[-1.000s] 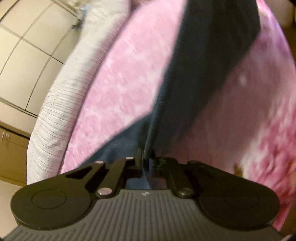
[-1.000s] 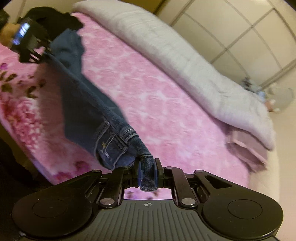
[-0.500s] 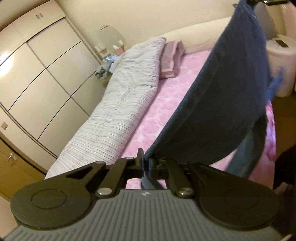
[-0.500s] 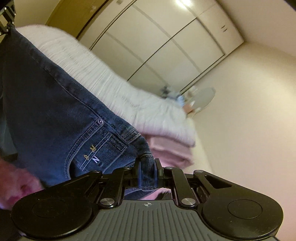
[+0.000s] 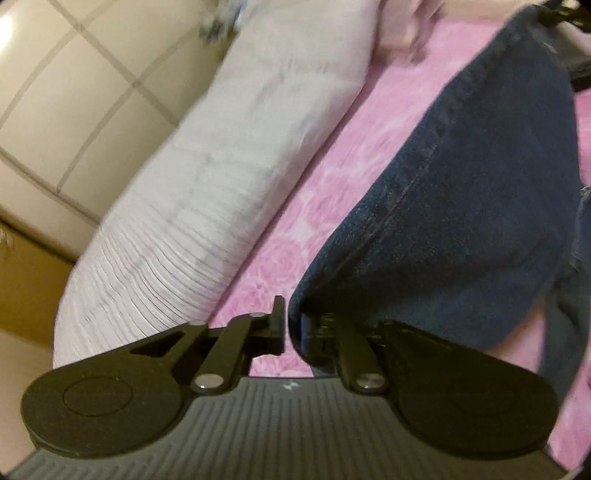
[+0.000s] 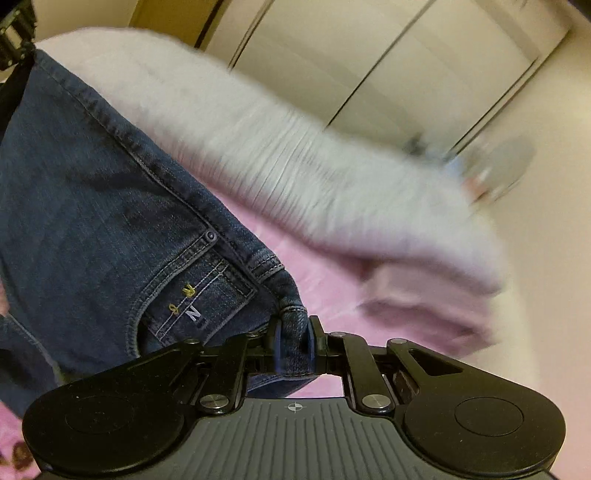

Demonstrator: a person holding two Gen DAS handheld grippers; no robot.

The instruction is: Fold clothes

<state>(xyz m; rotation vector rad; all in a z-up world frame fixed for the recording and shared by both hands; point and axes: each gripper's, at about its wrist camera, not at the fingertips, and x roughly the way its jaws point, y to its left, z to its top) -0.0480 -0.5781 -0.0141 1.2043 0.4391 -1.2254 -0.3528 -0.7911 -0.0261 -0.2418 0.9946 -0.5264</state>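
Dark blue jeans (image 5: 480,184) hang stretched between my two grippers over the pink floral bedspread (image 5: 332,206). The left gripper (image 5: 291,326) is opening: the leg end rests against its right finger, and pink bedspread shows in the gap at its left finger (image 5: 279,325). My right gripper (image 6: 294,332) is also opening, but the waistband corner beside the stitched pocket of the jeans (image 6: 92,206) fills the space between its pads. Each gripper shows as a dark shape in the other's view: the right gripper (image 5: 569,22) at top right, the left gripper (image 6: 14,37) at top left.
A long white striped duvet (image 5: 207,206) lies rolled along the far side of the bed, next to the wardrobe doors (image 5: 55,110). A folded pink blanket (image 6: 424,314) sits at the duvet's end. A brown cabinet (image 5: 29,280) stands at the left.
Both hands swung the jeans up off the bed, spread them out, then brought them down toward the bedspread. Both jaws have widened, and the left finger has come off the denim.
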